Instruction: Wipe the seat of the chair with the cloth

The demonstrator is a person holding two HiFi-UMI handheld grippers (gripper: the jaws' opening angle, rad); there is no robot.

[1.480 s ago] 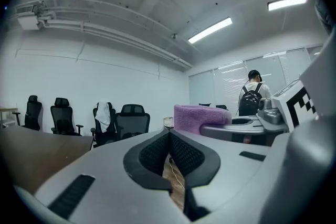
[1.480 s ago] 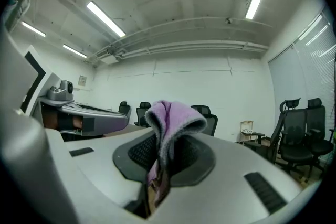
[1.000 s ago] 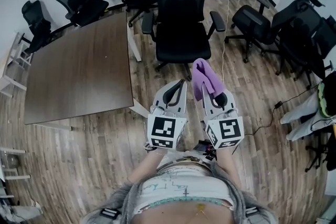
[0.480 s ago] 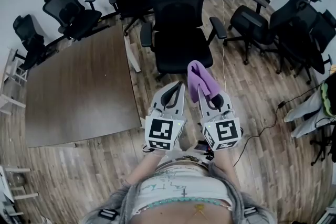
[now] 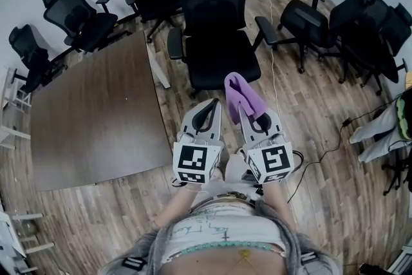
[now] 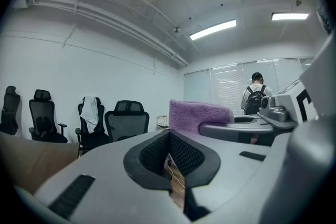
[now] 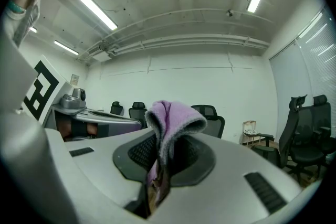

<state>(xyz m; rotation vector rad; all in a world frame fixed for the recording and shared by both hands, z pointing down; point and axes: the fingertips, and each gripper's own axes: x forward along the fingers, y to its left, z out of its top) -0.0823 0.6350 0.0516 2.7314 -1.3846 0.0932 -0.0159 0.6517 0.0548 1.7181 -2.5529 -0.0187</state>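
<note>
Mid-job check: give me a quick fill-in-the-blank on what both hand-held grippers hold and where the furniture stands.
The right hand-held gripper is shut on a ___ fleecy cloth.
The left hand-held gripper is shut and holds ___.
The brown wooden table stands on the person's ___ side; the black mesh office chair is straight ahead.
Missing: purple; nothing; left.

The left tongs (image 5: 210, 106) and right tongs (image 5: 243, 111) are held side by side just in front of the person's torso, both pointing away toward the far side (their marker cubes sit nearest the body). The left tongs' jaws are drawn together with nothing between them. The right tongs' jaws are pinched onto a purple cloth (image 5: 235, 91) that stands up out of them.
</note>
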